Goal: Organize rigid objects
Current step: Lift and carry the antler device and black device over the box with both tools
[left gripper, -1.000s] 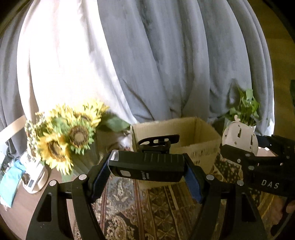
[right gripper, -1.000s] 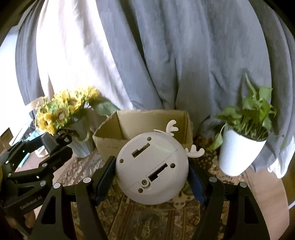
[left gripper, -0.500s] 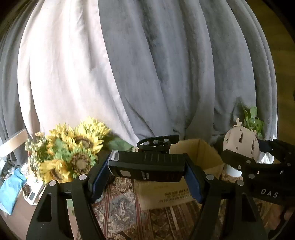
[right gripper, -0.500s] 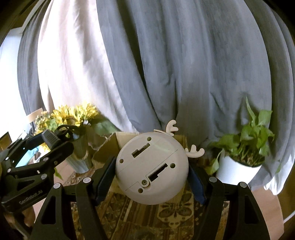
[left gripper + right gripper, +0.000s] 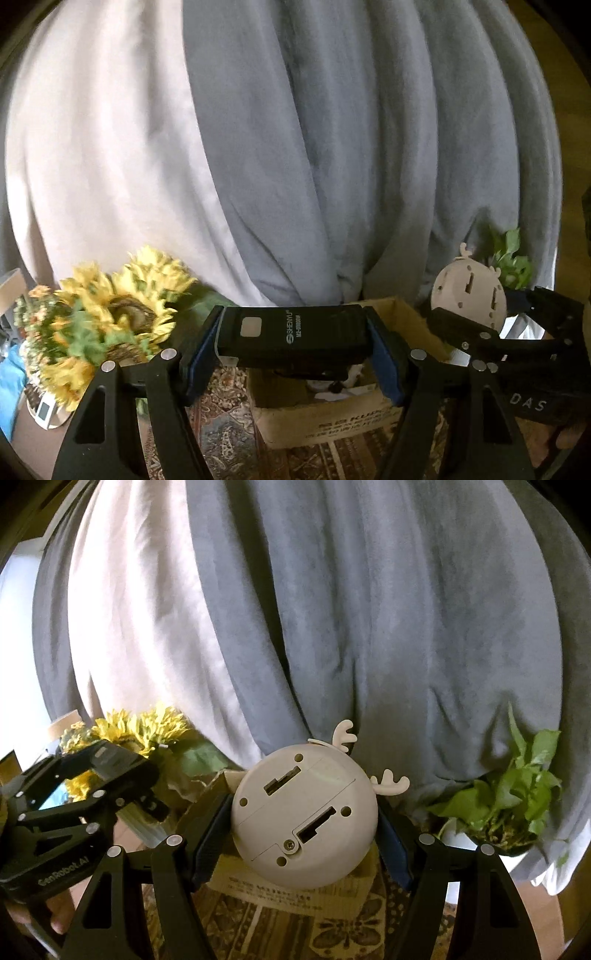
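Note:
My left gripper (image 5: 293,345) is shut on a black rectangular flashlight (image 5: 291,334) marked SHENYU, held crosswise above the open cardboard box (image 5: 332,413). My right gripper (image 5: 304,825) is shut on a round white gadget with small antlers (image 5: 304,821), its underside facing the camera, held above the same cardboard box (image 5: 288,890). In the left wrist view the right gripper (image 5: 480,332) and the white gadget (image 5: 467,293) show at the right. In the right wrist view the left gripper (image 5: 110,775) with the flashlight (image 5: 118,762) shows at the left.
A sunflower bouquet in a vase (image 5: 107,317) stands left of the box. A green plant in a white pot (image 5: 502,812) stands at the right. A patterned rug (image 5: 332,930) covers the table. Grey and white curtains (image 5: 332,147) hang behind. Small items lie inside the box.
Both grippers have risen and tilted with their objects, so the box sits lower in both views. The flashlight has rolled in the left grip and its label side now faces me.

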